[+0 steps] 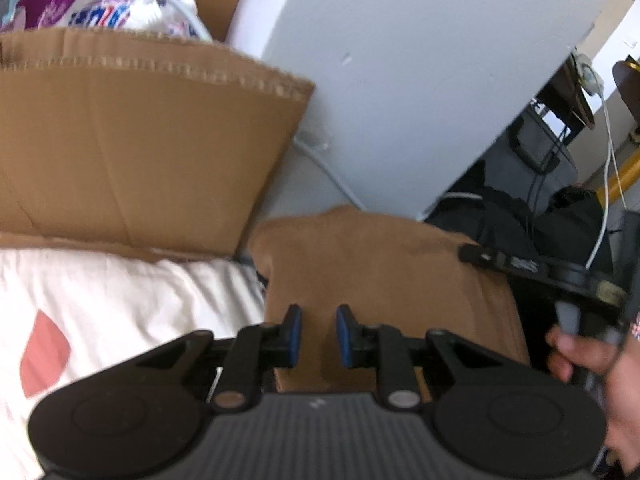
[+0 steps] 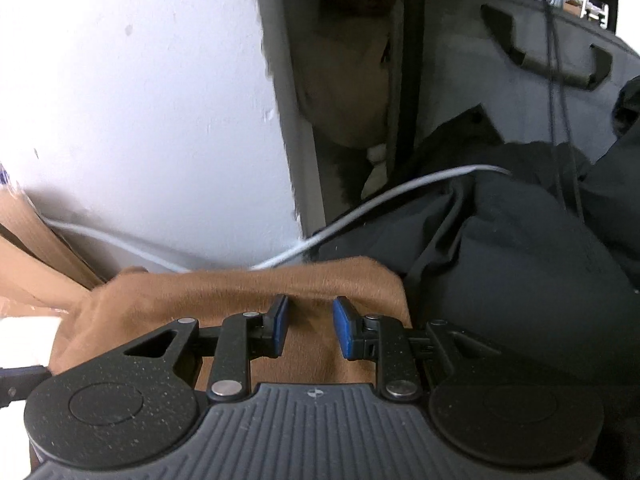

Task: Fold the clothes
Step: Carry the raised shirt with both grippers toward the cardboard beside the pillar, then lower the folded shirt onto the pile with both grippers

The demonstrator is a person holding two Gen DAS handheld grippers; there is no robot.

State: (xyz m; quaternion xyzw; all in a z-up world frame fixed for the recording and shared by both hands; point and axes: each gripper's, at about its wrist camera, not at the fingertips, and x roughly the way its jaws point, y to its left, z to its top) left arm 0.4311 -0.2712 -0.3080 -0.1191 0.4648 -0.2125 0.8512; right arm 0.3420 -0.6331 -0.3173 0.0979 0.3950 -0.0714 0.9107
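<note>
Brown garment (image 1: 360,264) lies folded under your left gripper (image 1: 318,336) and right gripper (image 2: 308,328), both jaws narrowly apart and holding nothing, cardboard (image 1: 140,140) at ten o'clock.

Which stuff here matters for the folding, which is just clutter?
In play: brown garment, left tongs, right tongs, both open over it.
Clutter: cardboard box, white cable, black clothing, plastic bag, white sheet.
</note>
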